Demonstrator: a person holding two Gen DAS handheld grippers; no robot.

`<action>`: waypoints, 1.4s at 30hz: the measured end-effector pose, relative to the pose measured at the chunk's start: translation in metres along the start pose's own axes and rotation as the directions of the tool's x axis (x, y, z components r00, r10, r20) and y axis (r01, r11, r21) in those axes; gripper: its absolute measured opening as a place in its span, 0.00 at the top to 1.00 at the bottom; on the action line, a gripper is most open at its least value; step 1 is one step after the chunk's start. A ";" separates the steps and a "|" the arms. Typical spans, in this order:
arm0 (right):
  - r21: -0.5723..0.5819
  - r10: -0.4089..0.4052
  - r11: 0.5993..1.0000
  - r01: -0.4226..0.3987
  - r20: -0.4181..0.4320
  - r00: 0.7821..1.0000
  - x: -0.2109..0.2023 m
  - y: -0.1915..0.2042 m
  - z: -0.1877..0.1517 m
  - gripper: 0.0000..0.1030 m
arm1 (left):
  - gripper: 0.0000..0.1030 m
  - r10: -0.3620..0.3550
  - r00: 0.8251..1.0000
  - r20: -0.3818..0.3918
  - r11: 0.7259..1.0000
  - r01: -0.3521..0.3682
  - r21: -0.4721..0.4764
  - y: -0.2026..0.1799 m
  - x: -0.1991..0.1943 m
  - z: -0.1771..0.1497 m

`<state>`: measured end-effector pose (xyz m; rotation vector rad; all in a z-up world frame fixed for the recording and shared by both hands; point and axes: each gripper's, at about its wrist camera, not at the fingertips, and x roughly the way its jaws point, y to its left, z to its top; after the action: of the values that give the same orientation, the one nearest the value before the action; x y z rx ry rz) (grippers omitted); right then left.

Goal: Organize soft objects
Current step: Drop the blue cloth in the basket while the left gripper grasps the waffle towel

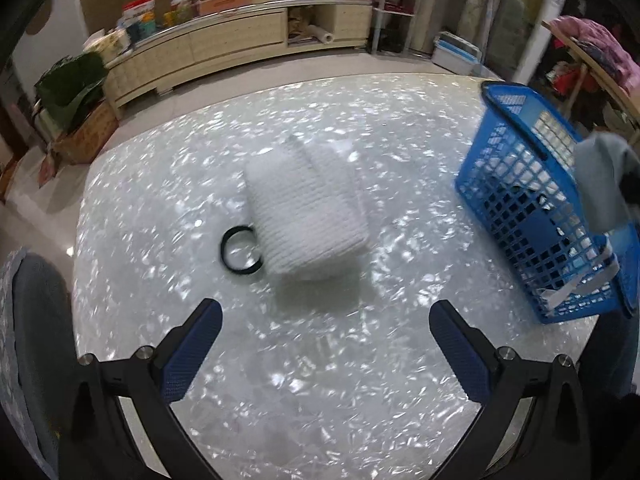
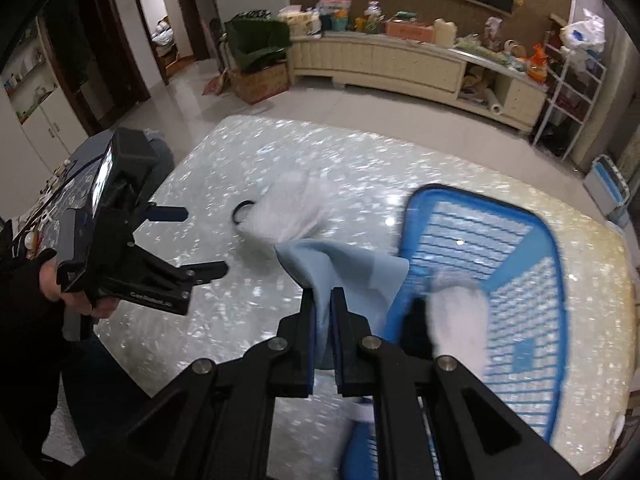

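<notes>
Carrying blue cloth point(image 2: 340, 268) toward basket point(image 2: 552, 248) | right hand-held gripper point(image 2: 322, 300) clamped on cloth | left hand-held gripper point(image 1: 324, 320) open, empty, above folded towel point(image 1: 304, 208) on bench point(image 1: 160, 240)

1. Towel point(image 1: 306, 210) is lying mid-table point(image 1: 160, 200), ring point(image 1: 240, 250) touching its left edge.
2. Basket point(image 1: 532, 216) is sitting right of towel, w/ items in it.
3. Cabinet point(image 1: 240, 40) is standing behind table.
</notes>
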<state>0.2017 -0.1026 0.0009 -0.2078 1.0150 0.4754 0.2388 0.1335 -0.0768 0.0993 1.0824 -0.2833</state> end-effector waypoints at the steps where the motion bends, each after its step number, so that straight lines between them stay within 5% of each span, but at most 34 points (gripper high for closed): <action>1: 0.011 -0.015 1.000 0.015 0.003 1.000 -0.005 -0.009 -0.002 0.94 | 0.00 -0.013 1.000 0.003 1.000 0.013 0.021 -0.003 0.001 0.002; 15: 0.097 -0.154 0.983 0.158 -0.049 0.987 -0.010 -0.069 -0.037 0.94 | 0.00 -0.038 0.999 -0.009 0.984 0.039 0.172 -0.012 0.039 0.031; 31: 0.126 -0.044 0.990 0.070 -0.195 0.980 0.036 -0.073 -0.058 0.93 | 0.07 -0.026 0.999 -0.023 0.946 0.032 0.322 -0.027 0.087 0.042; 38: 0.097 -0.033 0.994 0.054 -0.200 0.979 0.037 -0.065 -0.058 0.93 | 0.24 -0.018 0.999 -0.027 0.918 0.027 0.395 -0.032 0.110 0.045; 42: 0.114 -0.030 0.992 0.052 -0.185 0.982 0.035 -0.067 -0.065 0.80 | 0.29 -0.003 1.000 0.001 0.906 0.002 0.423 -0.033 0.116 0.048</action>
<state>0.1996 -0.1764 -0.0662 -0.1677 1.2131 0.3617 0.3214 0.0707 -0.1546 0.4870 1.0048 -0.5191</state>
